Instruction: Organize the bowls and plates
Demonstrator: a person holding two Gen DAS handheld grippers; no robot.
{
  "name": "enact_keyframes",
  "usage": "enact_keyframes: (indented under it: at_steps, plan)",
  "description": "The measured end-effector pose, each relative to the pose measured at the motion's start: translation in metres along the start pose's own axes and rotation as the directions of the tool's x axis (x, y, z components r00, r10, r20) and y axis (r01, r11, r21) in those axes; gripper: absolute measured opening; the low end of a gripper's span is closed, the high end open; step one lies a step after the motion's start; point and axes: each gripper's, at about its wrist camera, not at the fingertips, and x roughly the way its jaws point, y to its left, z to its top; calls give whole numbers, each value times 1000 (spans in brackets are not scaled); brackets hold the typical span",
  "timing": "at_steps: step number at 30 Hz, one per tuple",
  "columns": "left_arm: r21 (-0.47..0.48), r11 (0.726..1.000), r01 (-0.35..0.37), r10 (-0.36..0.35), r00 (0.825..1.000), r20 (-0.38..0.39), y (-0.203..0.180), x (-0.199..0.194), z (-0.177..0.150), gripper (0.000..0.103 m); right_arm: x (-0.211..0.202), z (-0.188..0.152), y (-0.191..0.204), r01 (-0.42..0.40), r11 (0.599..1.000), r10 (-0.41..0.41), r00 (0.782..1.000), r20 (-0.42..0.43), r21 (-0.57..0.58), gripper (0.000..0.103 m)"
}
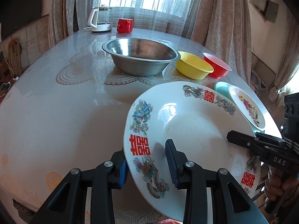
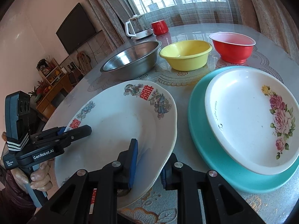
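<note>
A white plate with dragon, phoenix and red double-happiness marks [image 1: 186,123] [image 2: 119,123] is held tilted above the table's near edge. My left gripper [image 1: 147,160] [image 2: 78,130] is shut on its left rim. My right gripper [image 2: 149,160] [image 1: 241,140] is shut on its right rim. A white rose plate [image 2: 248,119] [image 1: 248,106] lies on a teal plate [image 2: 198,130] [image 1: 221,86] to the right. A steel bowl [image 1: 140,56] [image 2: 130,59], a yellow bowl [image 1: 193,66] [image 2: 185,54] and a red bowl [image 1: 216,65] [image 2: 232,46] stand in a row behind.
The round table [image 1: 56,102] has a glossy top over lace. A white kettle [image 1: 99,19] [image 2: 136,28] and a red mug [image 1: 124,25] [image 2: 159,27] stand at the far edge by the curtained window. A TV [image 2: 76,28] and shelves are at the left.
</note>
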Motion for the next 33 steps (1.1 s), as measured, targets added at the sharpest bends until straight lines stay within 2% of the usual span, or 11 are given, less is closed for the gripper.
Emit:
enact_keyframes:
  at_steps: [5,9,13,19,33]
  plan:
    - [-4,1000,30,-30,999,12,-2,-6,-1,36,-7,0,-3,-24,1000,23,1000,20,15,21]
    - [25,1000,17,-18,1000,19,-9,-8,-3,36,-10,0,-4,-15,1000,15,1000,23,15,21]
    - [26,999,41,-41,999,27,-11,-9,-2,36,-17,0,-7,-25,999,25,999,32,23,21]
    - [0,998,62,-62,997,44,-12,-14,2,36,-25,2,-5,-24,1000,23,998,50,19,21]
    - [52,994,100,-103,992,68,-35,-22,14,36,-50,6,-12,-7,1000,5,995,102,27,21]
